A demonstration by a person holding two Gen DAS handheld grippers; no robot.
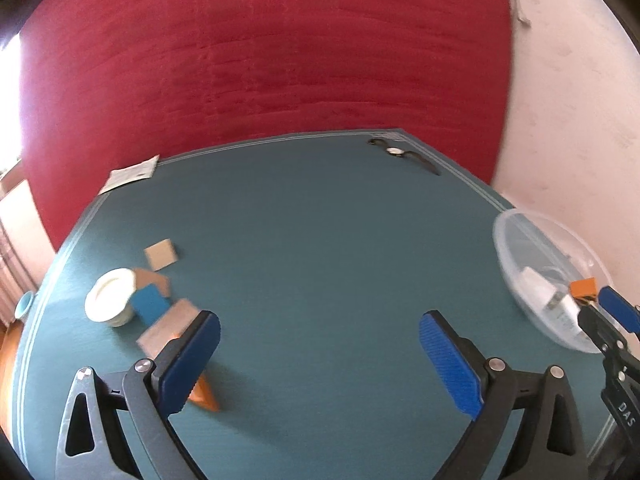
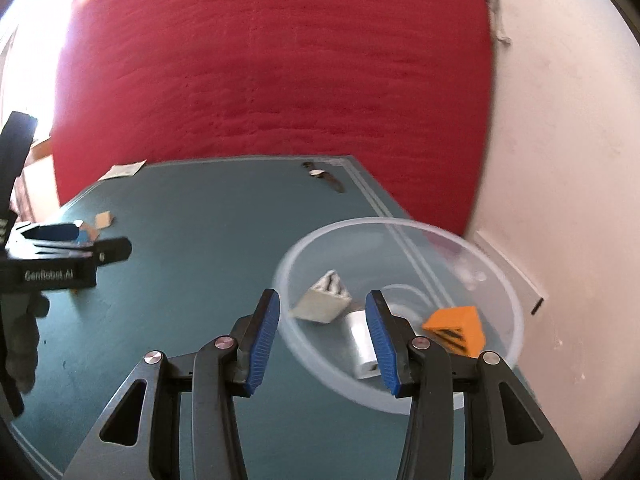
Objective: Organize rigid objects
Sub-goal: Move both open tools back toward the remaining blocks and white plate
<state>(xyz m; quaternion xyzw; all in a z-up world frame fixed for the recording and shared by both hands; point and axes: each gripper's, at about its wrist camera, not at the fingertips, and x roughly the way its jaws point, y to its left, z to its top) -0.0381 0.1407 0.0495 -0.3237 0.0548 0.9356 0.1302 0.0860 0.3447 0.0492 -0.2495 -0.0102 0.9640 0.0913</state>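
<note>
A clear plastic bowl (image 2: 516,308) sits at the table's right edge. In it lie a white wedge (image 2: 324,300), a white cylinder (image 2: 362,346) and an orange wedge (image 2: 456,328). My right gripper (image 2: 322,300) hovers over the bowl's near rim, open, with nothing pressed between its pads; the orange wedge lies just right of its right finger. My left gripper (image 1: 320,328) stands wide open and empty over the teal table. At its left are a white round piece (image 1: 110,298), a blue block (image 1: 150,300), tan tiles (image 1: 160,256) and an orange piece (image 1: 206,396) partly hidden by the left finger.
A wristwatch (image 1: 396,152) lies at the far edge of the table (image 1: 320,220), and a paper slip (image 1: 128,174) at the far left corner. Behind stands a red wall, with a pale wall at the right. The bowl (image 1: 520,256) reaches the table's right border.
</note>
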